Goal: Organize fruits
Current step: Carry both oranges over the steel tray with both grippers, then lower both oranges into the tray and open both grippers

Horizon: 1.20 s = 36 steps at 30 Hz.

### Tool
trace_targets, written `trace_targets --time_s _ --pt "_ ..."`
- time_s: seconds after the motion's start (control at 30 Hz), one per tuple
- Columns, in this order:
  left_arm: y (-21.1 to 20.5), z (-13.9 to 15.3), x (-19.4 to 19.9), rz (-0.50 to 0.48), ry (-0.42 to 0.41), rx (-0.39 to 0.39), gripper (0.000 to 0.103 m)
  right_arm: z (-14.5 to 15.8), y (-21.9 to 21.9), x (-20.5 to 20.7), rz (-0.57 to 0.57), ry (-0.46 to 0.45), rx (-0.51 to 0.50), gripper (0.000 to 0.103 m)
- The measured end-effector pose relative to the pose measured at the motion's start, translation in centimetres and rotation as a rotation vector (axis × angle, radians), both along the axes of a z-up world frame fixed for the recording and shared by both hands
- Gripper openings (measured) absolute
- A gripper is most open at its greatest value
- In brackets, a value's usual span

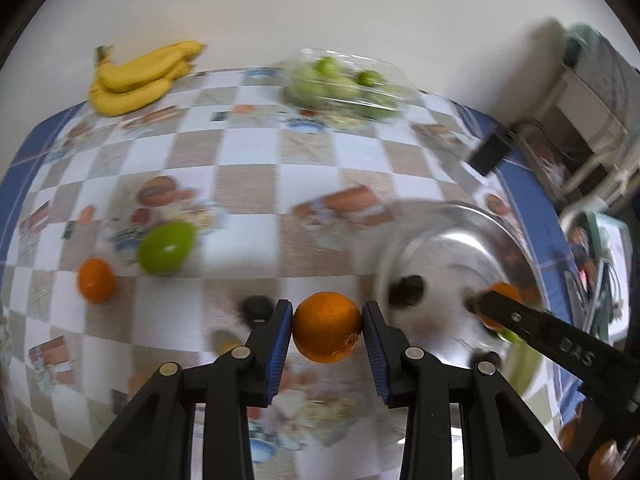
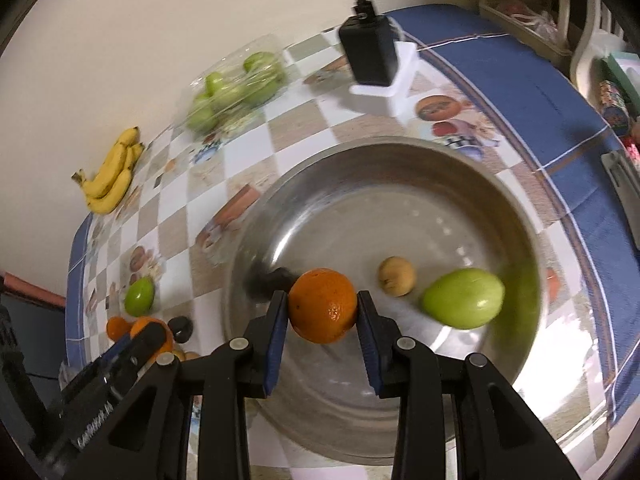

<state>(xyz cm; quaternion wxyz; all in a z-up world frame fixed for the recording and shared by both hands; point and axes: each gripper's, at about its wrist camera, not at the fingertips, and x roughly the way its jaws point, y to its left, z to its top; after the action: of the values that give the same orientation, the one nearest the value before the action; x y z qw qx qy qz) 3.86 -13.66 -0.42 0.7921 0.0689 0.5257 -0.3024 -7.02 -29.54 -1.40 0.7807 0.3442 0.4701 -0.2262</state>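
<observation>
My left gripper (image 1: 327,330) is shut on an orange (image 1: 326,327) above the tablecloth, left of the steel bowl (image 1: 516,240). My right gripper (image 2: 322,312) is shut on another orange (image 2: 322,305) over the steel bowl (image 2: 400,152). In the bowl lie a green apple (image 2: 463,298), a small brown fruit (image 2: 396,275) and a dark fruit (image 2: 276,278). On the table lie a loose green apple (image 1: 166,247), a small orange (image 1: 96,281), a dark fruit (image 1: 256,307), bananas (image 1: 140,78) and a clear pack of green apples (image 1: 344,86).
A black power adapter (image 2: 370,54) on a white stand sits beyond the bowl. The wall runs along the table's far edge. Shelving and clutter stand past the table's right edge (image 1: 592,120). The right gripper's arm (image 1: 560,344) crosses the left wrist view at lower right.
</observation>
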Motion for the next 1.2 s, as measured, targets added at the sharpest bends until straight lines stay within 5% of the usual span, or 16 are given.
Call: trace_targets --time_s 0.37,1.2 --pt "-5.4 -1.4 -3.8 -0.181 -0.031 0.046 0.038 -2.0 -0.7 -0.5 -0.014 0.07 0.019 0.036" --pt "-5.6 -1.8 -3.7 -0.181 -0.035 0.055 0.049 -1.7 -0.7 -1.0 -0.03 0.075 0.007 0.037"
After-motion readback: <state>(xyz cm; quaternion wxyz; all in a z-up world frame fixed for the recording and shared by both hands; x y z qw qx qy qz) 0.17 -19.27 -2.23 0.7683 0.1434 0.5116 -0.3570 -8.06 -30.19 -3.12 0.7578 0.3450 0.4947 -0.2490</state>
